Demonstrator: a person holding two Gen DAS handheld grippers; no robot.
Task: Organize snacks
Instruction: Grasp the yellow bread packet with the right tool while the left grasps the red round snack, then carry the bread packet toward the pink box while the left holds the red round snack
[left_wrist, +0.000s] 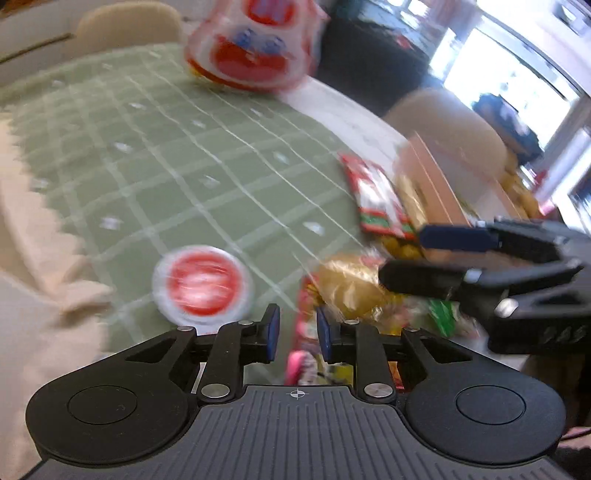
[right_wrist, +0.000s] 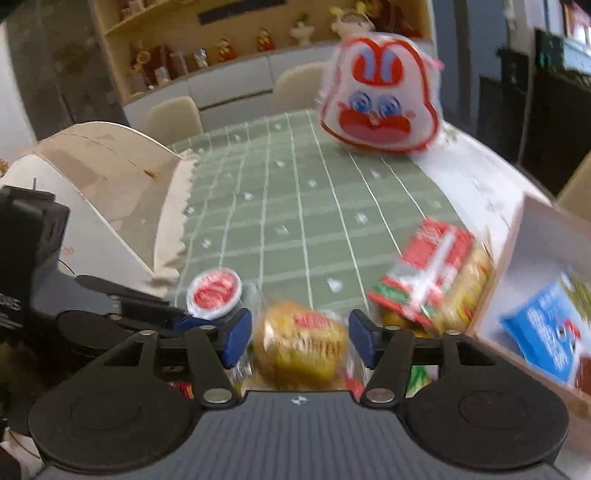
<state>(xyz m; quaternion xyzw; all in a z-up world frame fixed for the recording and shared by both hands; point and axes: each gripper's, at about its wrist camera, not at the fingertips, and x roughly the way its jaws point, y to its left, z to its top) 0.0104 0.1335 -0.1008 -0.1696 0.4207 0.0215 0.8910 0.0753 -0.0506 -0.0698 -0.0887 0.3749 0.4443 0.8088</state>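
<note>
A golden wrapped bun (right_wrist: 303, 341) lies at the near edge of the green checked tablecloth (right_wrist: 295, 206). My right gripper (right_wrist: 301, 338) is open, with a blue pad on each side of the bun, apart from it. The bun (left_wrist: 351, 284) and the right gripper (left_wrist: 406, 258) also show in the left wrist view. My left gripper (left_wrist: 297, 334) is partly open and empty over a pink packet (left_wrist: 301, 363). A small round cup with a red lid (left_wrist: 203, 284) (right_wrist: 214, 293) sits to the left. A red and green packet (right_wrist: 424, 277) (left_wrist: 380, 199) lies to the right.
A box (right_wrist: 535, 295) at the right holds a blue snack packet (right_wrist: 543, 328). A white and red rabbit-face bag (right_wrist: 380, 99) (left_wrist: 255, 44) stands at the far side. A white curved stand (right_wrist: 103, 177) is at the left. Chairs surround the table.
</note>
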